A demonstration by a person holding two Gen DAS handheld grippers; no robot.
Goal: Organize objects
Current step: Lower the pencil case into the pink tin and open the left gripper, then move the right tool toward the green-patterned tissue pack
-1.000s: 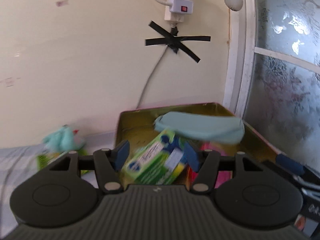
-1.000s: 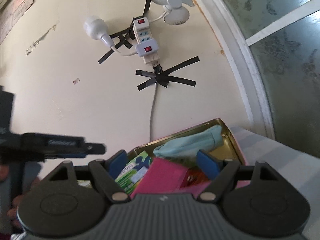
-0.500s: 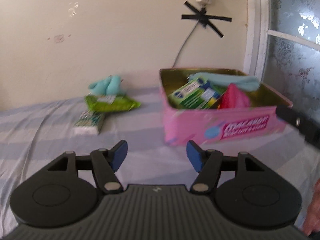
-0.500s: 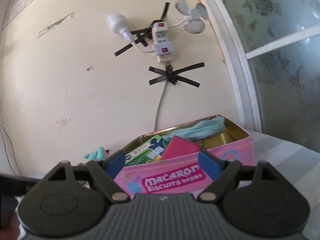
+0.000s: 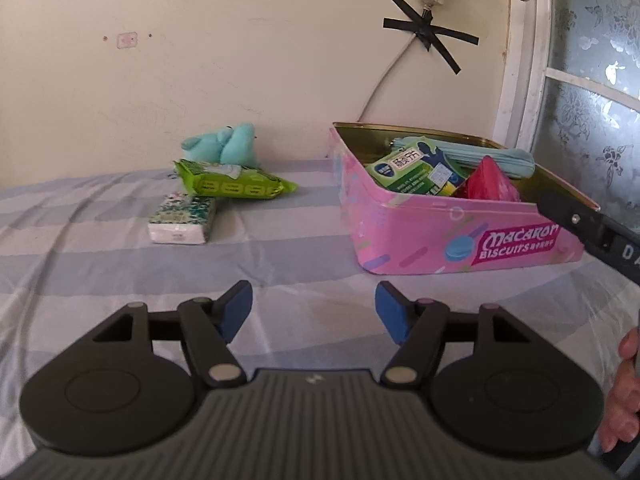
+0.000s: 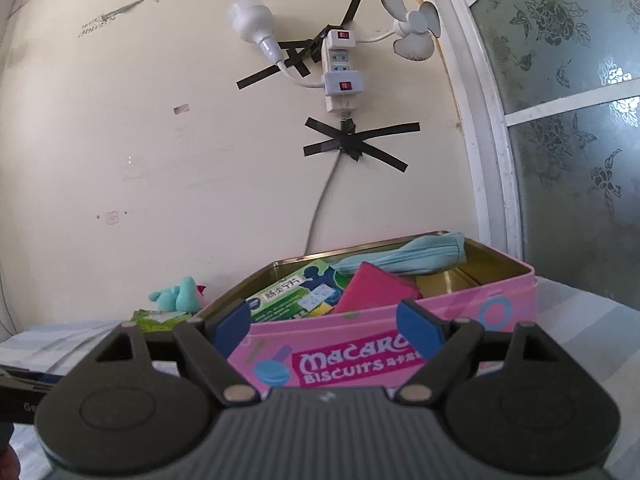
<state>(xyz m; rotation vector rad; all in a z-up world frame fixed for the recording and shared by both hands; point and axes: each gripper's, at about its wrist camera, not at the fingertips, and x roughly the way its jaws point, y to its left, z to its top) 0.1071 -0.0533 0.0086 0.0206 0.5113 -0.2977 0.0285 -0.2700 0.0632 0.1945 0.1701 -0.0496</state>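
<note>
A pink biscuit tin (image 5: 420, 236) stands open on the striped sheet. Inside lie a green box (image 5: 416, 172), a red packet (image 5: 490, 184) and a teal pouch (image 5: 480, 156). Left of the tin lie a teal plush toy (image 5: 224, 144), a green wipes pack (image 5: 232, 184) and a tissue pack (image 5: 182, 224). My left gripper (image 5: 314, 304) hovers over the sheet in front of the tin, its jaws opening with nothing between them. My right gripper (image 6: 322, 322) stands open and empty just before the tin's front wall (image 6: 500, 312).
The wall with a taped power strip (image 6: 340, 68) and cable rises right behind the tin. A frosted glass door (image 5: 592, 80) closes off the right side. One finger of the right gripper (image 5: 592, 232) and a hand (image 5: 628, 380) show at the left view's right edge.
The left gripper let go of the green box in the tin, then drew back and down over the sheet. The right gripper also backed away from the tin, the red packet staying inside.
</note>
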